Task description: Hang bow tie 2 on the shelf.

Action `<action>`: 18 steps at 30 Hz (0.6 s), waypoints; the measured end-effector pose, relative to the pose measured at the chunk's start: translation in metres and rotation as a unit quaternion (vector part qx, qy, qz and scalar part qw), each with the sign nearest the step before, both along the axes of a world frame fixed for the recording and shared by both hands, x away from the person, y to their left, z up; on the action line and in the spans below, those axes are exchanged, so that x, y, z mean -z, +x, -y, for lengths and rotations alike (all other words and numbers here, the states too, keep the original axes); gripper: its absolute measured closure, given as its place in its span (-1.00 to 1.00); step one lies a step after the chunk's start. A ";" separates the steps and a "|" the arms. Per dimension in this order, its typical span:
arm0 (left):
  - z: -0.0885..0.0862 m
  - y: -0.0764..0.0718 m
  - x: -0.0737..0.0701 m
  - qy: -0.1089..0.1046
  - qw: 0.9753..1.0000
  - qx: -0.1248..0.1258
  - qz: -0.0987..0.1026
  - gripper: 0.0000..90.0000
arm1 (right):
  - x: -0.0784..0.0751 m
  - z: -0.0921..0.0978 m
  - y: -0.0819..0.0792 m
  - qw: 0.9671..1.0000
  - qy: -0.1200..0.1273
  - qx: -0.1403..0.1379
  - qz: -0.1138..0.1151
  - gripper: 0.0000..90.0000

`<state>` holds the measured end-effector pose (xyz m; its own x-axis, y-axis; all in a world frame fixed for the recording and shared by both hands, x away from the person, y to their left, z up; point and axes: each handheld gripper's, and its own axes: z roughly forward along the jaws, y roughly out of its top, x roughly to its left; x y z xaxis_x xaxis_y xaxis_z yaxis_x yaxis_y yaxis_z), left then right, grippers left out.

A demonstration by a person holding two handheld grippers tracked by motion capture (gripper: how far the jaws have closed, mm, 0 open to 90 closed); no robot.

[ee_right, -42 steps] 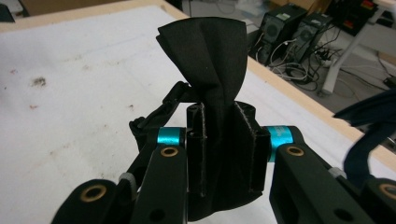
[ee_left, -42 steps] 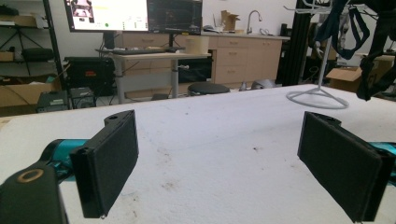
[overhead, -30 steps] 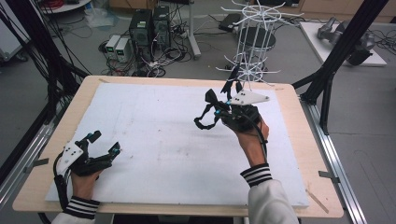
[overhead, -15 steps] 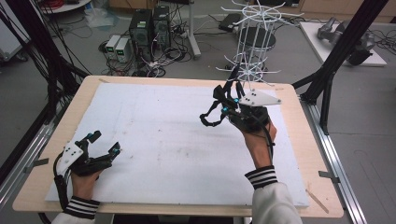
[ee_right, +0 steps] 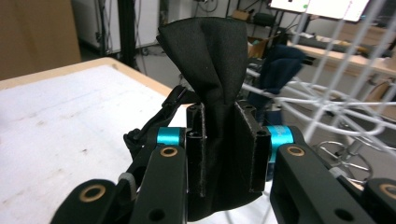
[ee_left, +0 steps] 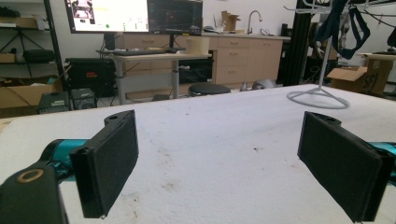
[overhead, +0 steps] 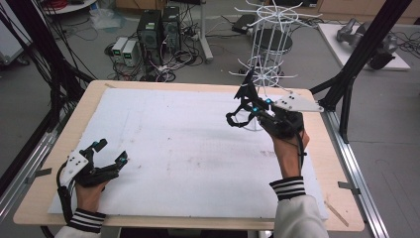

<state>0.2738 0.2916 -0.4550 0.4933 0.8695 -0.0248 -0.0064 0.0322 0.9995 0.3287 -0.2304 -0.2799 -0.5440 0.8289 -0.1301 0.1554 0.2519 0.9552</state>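
A lab room with desks, monitors and computer towers on the floor lies beyond the white-covered table (overhead: 173, 144) where I work. My left gripper (overhead: 108, 157) rests low at the near left corner of the table, its jaws spread wide with nothing between them; in the left gripper view the two black pads (ee_left: 112, 161) stand well apart over the bare white sheet. My right gripper (overhead: 242, 106) is raised over the far right part of the table, clamped on a black cloth (ee_right: 215, 65), which bunches up above the closed jaws in the right gripper view, while a black strap hangs looped below. Just beyond it stands the white wire rack (overhead: 270, 44), its arms close beside the cloth (overhead: 249, 84)
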 end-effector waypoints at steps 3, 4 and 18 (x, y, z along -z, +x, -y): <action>0.000 0.000 0.000 0.000 1.000 0.000 0.000 -0.72 | -0.003 0.007 0.000 1.000 0.004 0.009 0.002 0.67; 0.000 0.000 0.000 0.000 1.000 0.000 0.000 -0.72 | -0.003 0.010 0.000 1.000 0.006 0.012 0.001 0.67; 0.000 0.000 0.000 -0.001 1.000 0.000 -0.001 -0.72 | -0.006 0.033 0.015 0.998 0.014 0.055 -0.003 0.67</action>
<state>0.2738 0.2915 -0.4551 0.4928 0.8697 -0.0268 -0.0046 0.0334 0.9994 0.3434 -0.2638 -0.2744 -0.4509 0.8865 -0.1039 0.1859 0.2072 0.9605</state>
